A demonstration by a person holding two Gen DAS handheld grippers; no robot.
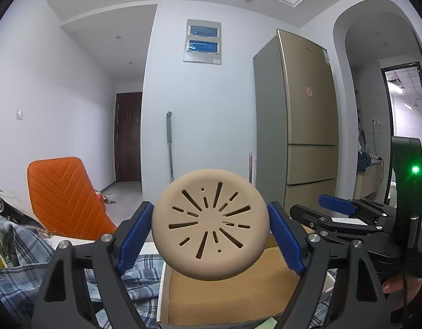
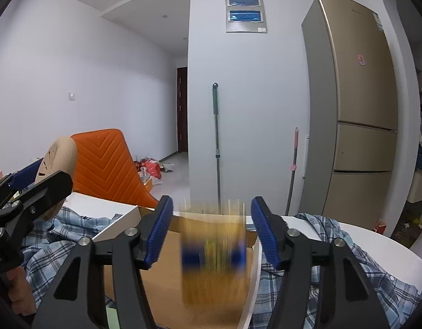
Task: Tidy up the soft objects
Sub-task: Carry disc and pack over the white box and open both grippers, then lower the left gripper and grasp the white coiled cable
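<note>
Above the open cardboard box (image 2: 167,282), my right claw (image 2: 212,230) stands open with a blurred yellow-and-blue item (image 2: 213,257) between its jaws, apparently dropping in, while my left claw (image 1: 211,230) grips a tan disc (image 1: 210,226) awaiting placement.

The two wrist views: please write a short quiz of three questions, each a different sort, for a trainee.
1. True or false: the left gripper is shut on the beige round cushion.
2. What lies below the blurred yellow and blue object in the right wrist view? A) cardboard box B) orange chair C) refrigerator
3. Fill in: the fingers of the right gripper stand ____ and do not touch the blurred object.

Key: 1 true; 2 A; 3 apart.
</note>
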